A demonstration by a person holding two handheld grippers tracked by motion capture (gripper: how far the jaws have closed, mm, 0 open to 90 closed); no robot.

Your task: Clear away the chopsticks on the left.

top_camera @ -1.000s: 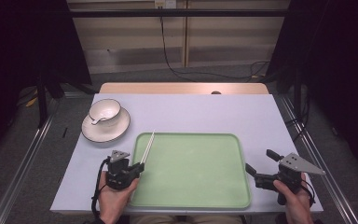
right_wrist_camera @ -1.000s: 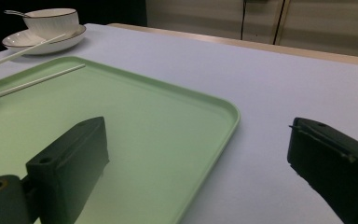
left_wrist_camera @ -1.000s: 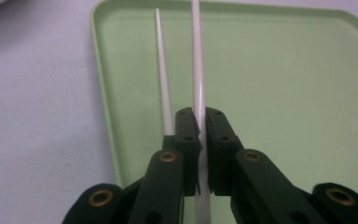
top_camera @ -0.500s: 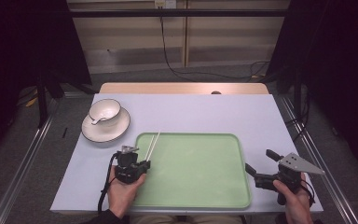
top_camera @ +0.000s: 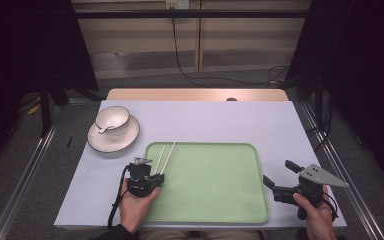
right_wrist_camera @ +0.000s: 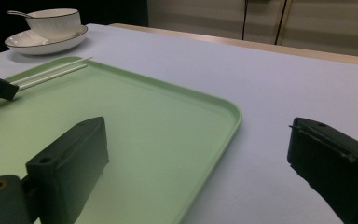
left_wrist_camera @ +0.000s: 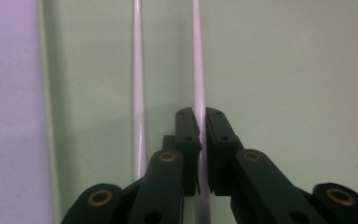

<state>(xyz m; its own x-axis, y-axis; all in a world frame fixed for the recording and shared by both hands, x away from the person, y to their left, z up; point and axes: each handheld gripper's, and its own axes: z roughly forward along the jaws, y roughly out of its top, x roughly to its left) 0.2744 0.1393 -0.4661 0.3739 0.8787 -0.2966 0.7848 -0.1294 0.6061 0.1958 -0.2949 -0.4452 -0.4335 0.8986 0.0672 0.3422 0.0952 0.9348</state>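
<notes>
A: Since the left tool (top_camera: 155,176) sits at the lower left of the high view, what has it got?

B: Its jaws are pinched on one chopstick (left_wrist_camera: 197,70); the second chopstick (left_wrist_camera: 137,70) lies free just beside it. Both rest at the left edge of the green tray (top_camera: 220,200), long axes running away from the tool toward the bowl on its saucer (top_camera: 113,131).

A: And the right tool (top_camera: 279,179)?

B: Spread wide, empty, low right, off the tray over the bench (top_camera: 220,120). The left hand is far nearer the pair, I'd judge.
</notes>
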